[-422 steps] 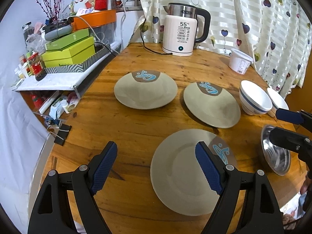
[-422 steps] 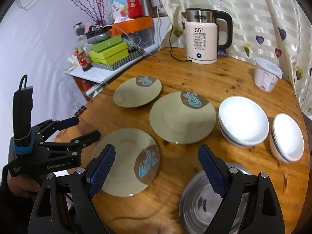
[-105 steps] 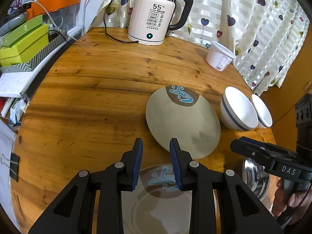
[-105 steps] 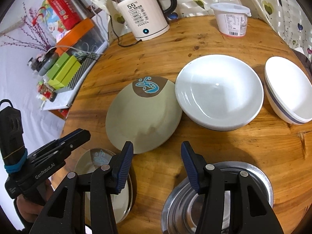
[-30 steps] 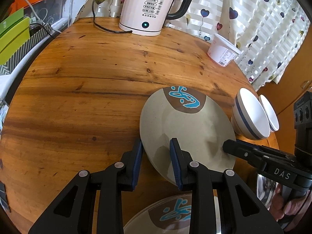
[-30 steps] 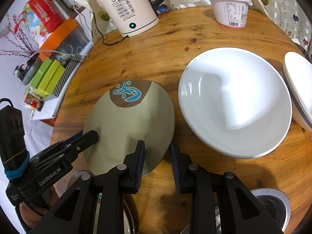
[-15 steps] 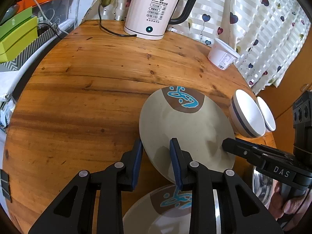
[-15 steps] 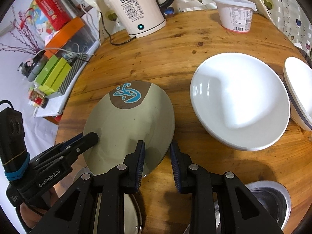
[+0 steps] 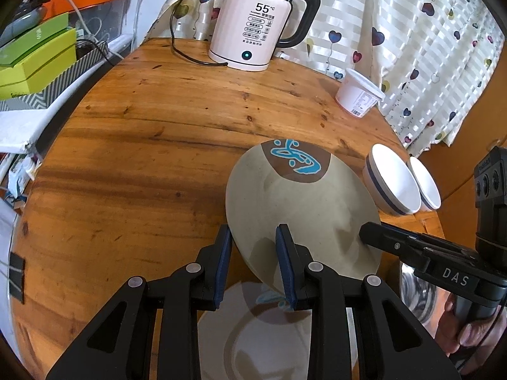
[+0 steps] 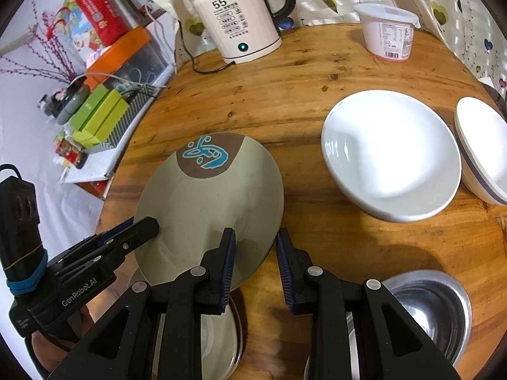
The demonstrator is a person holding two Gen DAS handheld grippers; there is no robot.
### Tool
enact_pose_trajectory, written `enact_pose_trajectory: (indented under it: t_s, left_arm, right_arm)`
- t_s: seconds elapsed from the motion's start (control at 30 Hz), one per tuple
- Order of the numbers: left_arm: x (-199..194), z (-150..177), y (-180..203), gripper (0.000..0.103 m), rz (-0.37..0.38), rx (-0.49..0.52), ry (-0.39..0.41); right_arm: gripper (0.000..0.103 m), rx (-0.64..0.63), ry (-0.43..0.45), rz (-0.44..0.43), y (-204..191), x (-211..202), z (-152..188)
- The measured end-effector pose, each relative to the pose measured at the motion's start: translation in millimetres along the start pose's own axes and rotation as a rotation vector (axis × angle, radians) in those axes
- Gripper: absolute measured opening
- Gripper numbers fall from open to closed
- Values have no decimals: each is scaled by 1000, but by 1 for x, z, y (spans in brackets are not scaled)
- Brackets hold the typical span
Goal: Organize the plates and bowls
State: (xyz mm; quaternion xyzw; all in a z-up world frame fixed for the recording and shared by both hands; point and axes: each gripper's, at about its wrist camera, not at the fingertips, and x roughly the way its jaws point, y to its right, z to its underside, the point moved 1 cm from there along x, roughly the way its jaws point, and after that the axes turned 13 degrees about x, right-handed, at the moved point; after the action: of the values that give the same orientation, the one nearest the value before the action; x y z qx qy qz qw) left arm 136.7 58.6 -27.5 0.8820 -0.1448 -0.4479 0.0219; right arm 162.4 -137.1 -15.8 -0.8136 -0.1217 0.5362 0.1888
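Observation:
A beige plate with a brown-and-blue motif hangs tilted above the wooden table, held at two rim spots. My left gripper is shut on its near-left rim, and its tip also shows in the right wrist view. My right gripper is shut on the near-right rim; its tip shows in the left wrist view. Below the held plate lies a stack of matching plates, partly hidden by the fingers. Two white bowls stand to the right.
A steel bowl sits at the near right by the table edge. At the back stand an electric kettle with its cord and a white tub. Green boxes crowd a shelf on the left. A hand grips the right tool.
Both grippers have carried the beige plate slightly up and toward the near stack, which now shows more beneath it. Their grip on the rim is unchanged.

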Motion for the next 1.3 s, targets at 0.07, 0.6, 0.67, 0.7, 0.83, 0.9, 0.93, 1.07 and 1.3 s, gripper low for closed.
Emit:
enact_pose_trajectory:
  t_s: [0.07, 0.6, 0.67, 0.7, 0.83, 0.9, 0.93, 1.07, 1.3]
  left_arm:
    - [-3, 3, 1, 29, -4, -4, 1]
    - [-31, 39, 5, 29, -31, -41, 11]
    - [-34, 43, 5, 29, -34, -46, 13]
    - [-36, 46, 5, 29, -36, -50, 13]
    - [-43, 54, 6, 29, -43, -61, 16]
    - [-46, 57, 7, 29, -49, -63, 16]
    - [-47, 59, 8, 29, -50, -63, 15]
    - [-50, 65, 10, 29, -56, -65, 13]
    - [-55, 76, 13, 29, -59, -80, 11]
  right_arm:
    - [25, -5, -2, -2, -1, -2, 4]
    - [25, -53, -18, -11, -13, -11, 33]
    - [25, -60, -21, -13, -14, -13, 37]
    - [25, -66, -26, -15, -15, -14, 39]
    - [25, -82, -29, -20, -17, -17, 46]
    - [25, -87, -32, -23, -18, -18, 50]
    - [25, -89, -33, -24, -18, -18, 51]
    - [25, -96, -37, -25, -18, -20, 58]
    - [25, -107, -44, -27, -18, -21, 66]
